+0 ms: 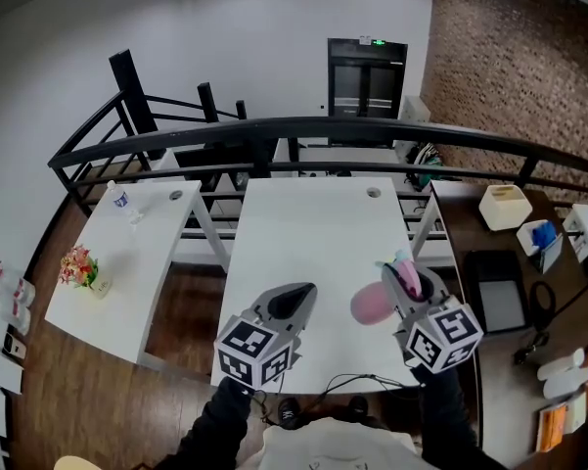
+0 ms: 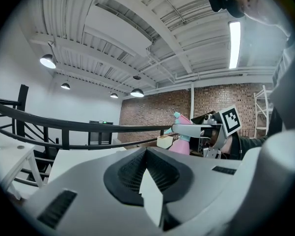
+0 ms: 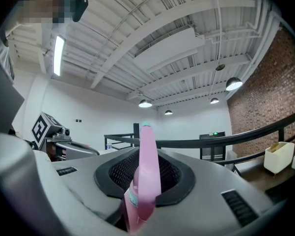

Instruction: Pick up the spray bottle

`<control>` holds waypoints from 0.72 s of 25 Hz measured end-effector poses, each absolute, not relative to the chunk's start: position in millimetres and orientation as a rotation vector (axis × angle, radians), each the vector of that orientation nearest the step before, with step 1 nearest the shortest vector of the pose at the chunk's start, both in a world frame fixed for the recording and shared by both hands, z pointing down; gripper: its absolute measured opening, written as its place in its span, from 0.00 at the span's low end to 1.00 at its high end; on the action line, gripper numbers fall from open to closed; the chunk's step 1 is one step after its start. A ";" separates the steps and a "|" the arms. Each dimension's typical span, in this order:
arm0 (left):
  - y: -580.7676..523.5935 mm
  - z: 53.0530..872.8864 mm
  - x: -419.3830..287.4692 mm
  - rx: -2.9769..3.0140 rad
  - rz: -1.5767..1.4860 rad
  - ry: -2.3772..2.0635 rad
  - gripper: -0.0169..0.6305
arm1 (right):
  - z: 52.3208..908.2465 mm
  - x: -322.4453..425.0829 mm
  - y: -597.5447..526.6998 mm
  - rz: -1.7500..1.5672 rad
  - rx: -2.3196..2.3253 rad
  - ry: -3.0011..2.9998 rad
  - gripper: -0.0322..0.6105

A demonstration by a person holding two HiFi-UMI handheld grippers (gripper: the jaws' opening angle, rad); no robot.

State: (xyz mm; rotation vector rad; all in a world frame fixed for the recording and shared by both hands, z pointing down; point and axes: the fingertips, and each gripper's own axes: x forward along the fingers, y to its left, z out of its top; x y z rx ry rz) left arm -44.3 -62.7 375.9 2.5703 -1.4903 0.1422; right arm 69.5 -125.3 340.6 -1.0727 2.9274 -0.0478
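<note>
The pink spray bottle with a teal nozzle hangs in the air over the white table, right of centre. My right gripper is shut on its neck and trigger head. In the right gripper view the spray bottle stands upright between the black pads of the right gripper. My left gripper hovers to the left, shut, with nothing in it; its pads meet in the left gripper view. That view also shows the spray bottle held in the right gripper off to the right.
A second white table at the left carries a water bottle and a small flower pot. A black railing curves behind both tables. At the right, a wooden desk holds a cream box and a black pad.
</note>
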 end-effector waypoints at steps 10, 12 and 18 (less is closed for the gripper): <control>-66.7 377.1 -45.7 2.570 0.146 -1.484 0.01 | 342.6 61.5 -125.9 -0.042 -1.067 2.943 0.14; -68.0 377.6 -46.4 2.570 0.145 -1.484 0.00 | 343.1 59.9 -126.9 -0.040 -1.064 2.946 0.14; -71.2 375.0 -49.0 2.573 0.145 -1.484 0.01 | 340.4 55.2 -130.4 -0.035 -1.061 2.950 0.14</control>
